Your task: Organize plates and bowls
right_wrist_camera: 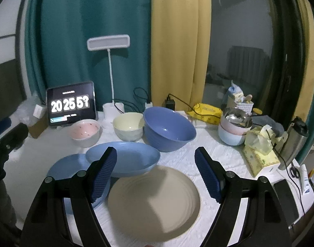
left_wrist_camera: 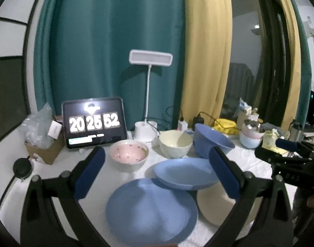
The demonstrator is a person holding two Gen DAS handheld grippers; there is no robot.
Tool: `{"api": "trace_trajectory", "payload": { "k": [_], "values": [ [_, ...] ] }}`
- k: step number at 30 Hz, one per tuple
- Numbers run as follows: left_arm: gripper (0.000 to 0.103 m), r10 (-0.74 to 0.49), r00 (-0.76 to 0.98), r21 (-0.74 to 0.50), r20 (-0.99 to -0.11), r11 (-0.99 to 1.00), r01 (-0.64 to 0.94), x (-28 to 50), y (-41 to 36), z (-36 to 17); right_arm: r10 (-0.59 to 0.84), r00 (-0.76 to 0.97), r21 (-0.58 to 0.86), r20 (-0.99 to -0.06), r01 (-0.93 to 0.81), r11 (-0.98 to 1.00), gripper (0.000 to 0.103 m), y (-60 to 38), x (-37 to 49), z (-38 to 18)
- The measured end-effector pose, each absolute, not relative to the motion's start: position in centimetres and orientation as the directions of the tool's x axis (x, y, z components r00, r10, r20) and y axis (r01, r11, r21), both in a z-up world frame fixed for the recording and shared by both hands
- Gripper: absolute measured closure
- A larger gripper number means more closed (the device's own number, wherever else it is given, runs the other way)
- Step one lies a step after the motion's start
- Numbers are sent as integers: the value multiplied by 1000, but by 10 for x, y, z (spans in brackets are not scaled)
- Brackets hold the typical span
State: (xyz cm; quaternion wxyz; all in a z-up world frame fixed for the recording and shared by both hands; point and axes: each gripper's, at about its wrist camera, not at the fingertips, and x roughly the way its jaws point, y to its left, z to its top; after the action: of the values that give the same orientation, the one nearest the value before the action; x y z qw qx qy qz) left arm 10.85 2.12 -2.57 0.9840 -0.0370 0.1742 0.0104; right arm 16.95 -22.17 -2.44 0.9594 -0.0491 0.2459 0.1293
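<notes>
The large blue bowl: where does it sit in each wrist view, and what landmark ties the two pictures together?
Left wrist view: the large blue bowl is right of centre, behind the gripper's right finger, beside the cream bowl.
Right wrist view: the large blue bowl is at centre, above the beige plate, right of the cream bowl.
Shared landmark: the tablet clock at the back left.

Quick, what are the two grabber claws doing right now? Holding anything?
Left gripper: open, holding nothing, above the blue plates.
Right gripper: open, holding nothing, above the beige plate.
</notes>
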Motion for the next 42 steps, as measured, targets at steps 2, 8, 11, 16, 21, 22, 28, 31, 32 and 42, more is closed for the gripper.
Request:
{"api": "trace_trajectory", "payload": {
  "k": [2, 8, 11, 16, 21, 22, 28, 31, 32, 42],
  "values": [
    [2, 7, 929, -73, -370, 997, -36, 122, 24, -33, 223, 837, -31, -499, -275, 961, 21, -220, 180, -30],
    [2, 1, 899, -68, -437, 997, -34, 157, 25, -53, 227, 808, -19, -543, -282, 959, 21, -213, 212, -48],
    [2, 4, 885, -63, -466, 997, -38, 176, 25, -65, 228, 789, -6, -571, -282, 959, 21, -212, 230, -59],
    [2, -3, 847, -59, -532, 998, -34, 204, 21, -85, 224, 757, 11, -614, -275, 961, 21, -212, 255, -79],
    [3, -1, 817, -55, -577, 998, -38, 225, 18, -101, 230, 723, 34, -651, -275, 961, 21, -211, 276, -96],
    [4, 0, 813, -54, -583, 998, -38, 227, 18, -104, 233, 717, 39, -658, -276, 960, 21, -210, 280, -99],
    [12, 2, 781, -50, -625, 998, -43, 244, 14, -118, 244, 686, 65, -685, -276, 959, 22, -209, 298, -114],
    [14, 8, 768, -45, -641, 998, -48, 250, 13, -124, 251, 674, 76, -695, -279, 957, 22, -209, 304, -120],
    [15, 6, 761, -47, -648, 998, -48, 252, 13, -126, 252, 671, 77, -697, -280, 957, 22, -208, 305, -121],
    [32, -5, 703, -64, -711, 996, -58, 267, 11, -146, 267, 627, 100, -732, -289, 952, 34, -203, 319, -138]
  ]
}}
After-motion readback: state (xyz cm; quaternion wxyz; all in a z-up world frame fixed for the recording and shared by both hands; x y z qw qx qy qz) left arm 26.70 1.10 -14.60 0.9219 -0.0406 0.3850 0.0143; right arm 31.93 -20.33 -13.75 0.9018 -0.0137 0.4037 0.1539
